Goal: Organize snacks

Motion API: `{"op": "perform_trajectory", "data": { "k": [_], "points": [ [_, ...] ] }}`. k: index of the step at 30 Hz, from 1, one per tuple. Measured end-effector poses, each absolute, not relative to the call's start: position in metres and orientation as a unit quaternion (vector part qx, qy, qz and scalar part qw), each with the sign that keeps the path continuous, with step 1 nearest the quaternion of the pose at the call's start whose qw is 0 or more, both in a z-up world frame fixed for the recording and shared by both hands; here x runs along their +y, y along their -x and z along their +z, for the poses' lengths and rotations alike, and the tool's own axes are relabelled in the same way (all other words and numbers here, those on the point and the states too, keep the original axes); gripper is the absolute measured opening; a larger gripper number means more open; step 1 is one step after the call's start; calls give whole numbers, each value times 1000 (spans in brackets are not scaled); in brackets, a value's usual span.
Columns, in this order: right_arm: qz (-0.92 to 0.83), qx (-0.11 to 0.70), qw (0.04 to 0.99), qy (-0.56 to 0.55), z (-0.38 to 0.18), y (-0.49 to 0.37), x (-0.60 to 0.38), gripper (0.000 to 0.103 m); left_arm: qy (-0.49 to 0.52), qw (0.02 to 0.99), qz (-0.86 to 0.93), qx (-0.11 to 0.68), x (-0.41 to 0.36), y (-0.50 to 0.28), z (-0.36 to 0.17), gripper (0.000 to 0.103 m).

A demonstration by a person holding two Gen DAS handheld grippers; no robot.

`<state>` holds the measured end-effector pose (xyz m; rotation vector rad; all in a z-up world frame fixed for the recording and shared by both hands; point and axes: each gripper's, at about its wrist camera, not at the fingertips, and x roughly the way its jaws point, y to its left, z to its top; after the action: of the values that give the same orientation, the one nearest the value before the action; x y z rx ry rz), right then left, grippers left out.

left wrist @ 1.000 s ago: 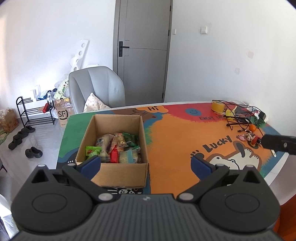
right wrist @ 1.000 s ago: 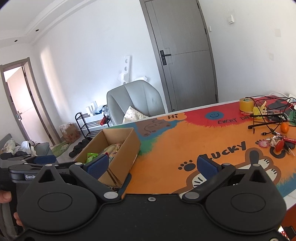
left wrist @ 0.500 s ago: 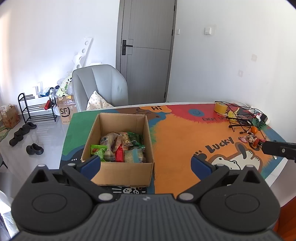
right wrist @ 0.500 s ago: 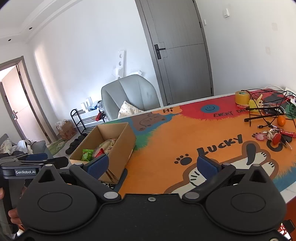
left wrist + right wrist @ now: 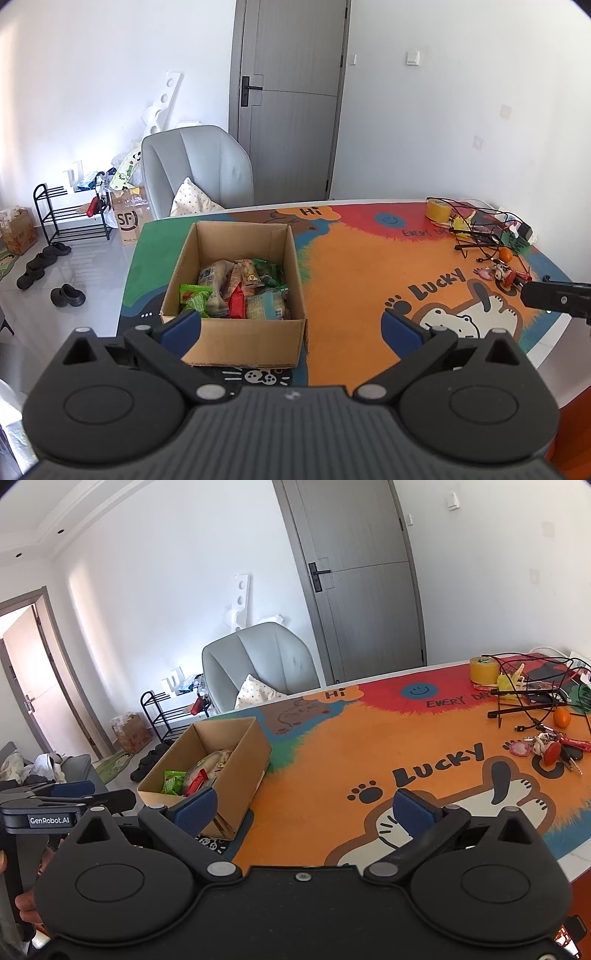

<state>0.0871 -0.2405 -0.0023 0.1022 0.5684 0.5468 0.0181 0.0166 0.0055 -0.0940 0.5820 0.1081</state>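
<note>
An open cardboard box sits at the near left of the colourful table mat. It holds several snack packets, green, red and beige. The box also shows in the right wrist view, left of centre. My left gripper is open and empty, held above the table's near edge just in front of the box. My right gripper is open and empty, over the near edge to the right of the box. The left gripper shows from the side in the right wrist view.
At the table's far right lie a yellow tape roll, a black wire stand with cables, a small orange and keys with charms. A grey chair stands behind the table. A shoe rack stands at left.
Both grippers have drawn back and risen slightly, so the box and table look smaller and further off. Both stay open and empty. The box has not moved.
</note>
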Motion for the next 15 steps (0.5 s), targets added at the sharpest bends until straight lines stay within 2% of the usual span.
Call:
{"op": "perform_trajectory", "data": {
  "k": [15],
  "points": [
    [263,289,919,-49,-6,-91,-241,103,46,951,48,302,15,-23,-3,103]
  ]
}}
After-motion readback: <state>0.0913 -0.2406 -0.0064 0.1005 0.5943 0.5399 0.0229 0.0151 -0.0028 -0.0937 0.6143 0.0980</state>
